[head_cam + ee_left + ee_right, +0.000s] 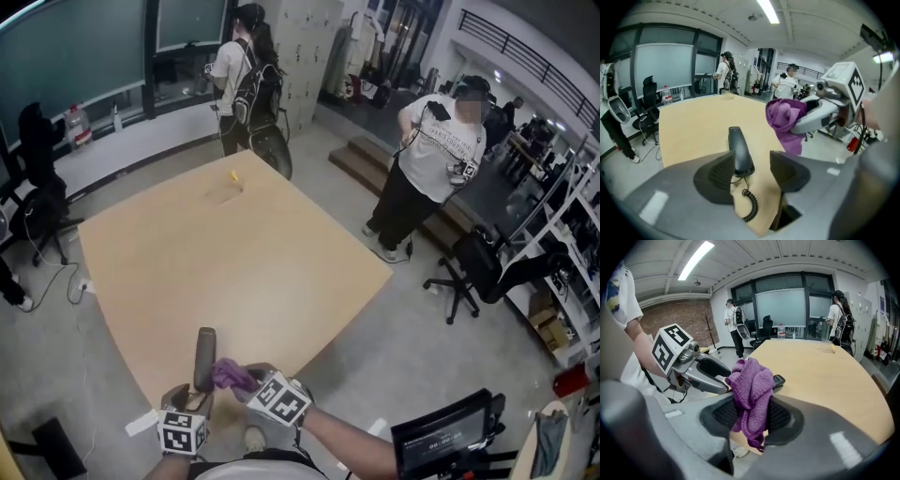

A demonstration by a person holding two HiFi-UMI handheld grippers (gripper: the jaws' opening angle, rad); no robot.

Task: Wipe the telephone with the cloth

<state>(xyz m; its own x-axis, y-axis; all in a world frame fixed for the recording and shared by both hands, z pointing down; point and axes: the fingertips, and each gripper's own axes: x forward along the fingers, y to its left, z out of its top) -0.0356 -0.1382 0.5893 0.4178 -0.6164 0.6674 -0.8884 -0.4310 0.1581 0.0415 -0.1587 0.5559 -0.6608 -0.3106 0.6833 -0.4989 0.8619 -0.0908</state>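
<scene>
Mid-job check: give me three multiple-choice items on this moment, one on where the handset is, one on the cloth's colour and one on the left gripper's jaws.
1. Where does the telephone handset lie?
A. At the table's near edge
B. On the floor
C. On a chair

2. What colour is the cloth?
A. Yellow
B. Purple
C. White

3. How do the left gripper's jaws stand?
A. Clamped on the cloth
B. Apart, with the handset between them
C. Shut and empty

Answers:
1 A: the head view shows the telephone handset on the table by its near edge.
2 B: the cloth pinched in the right gripper is purple.
3 B: the left gripper view shows a gap beside the handset.
</scene>
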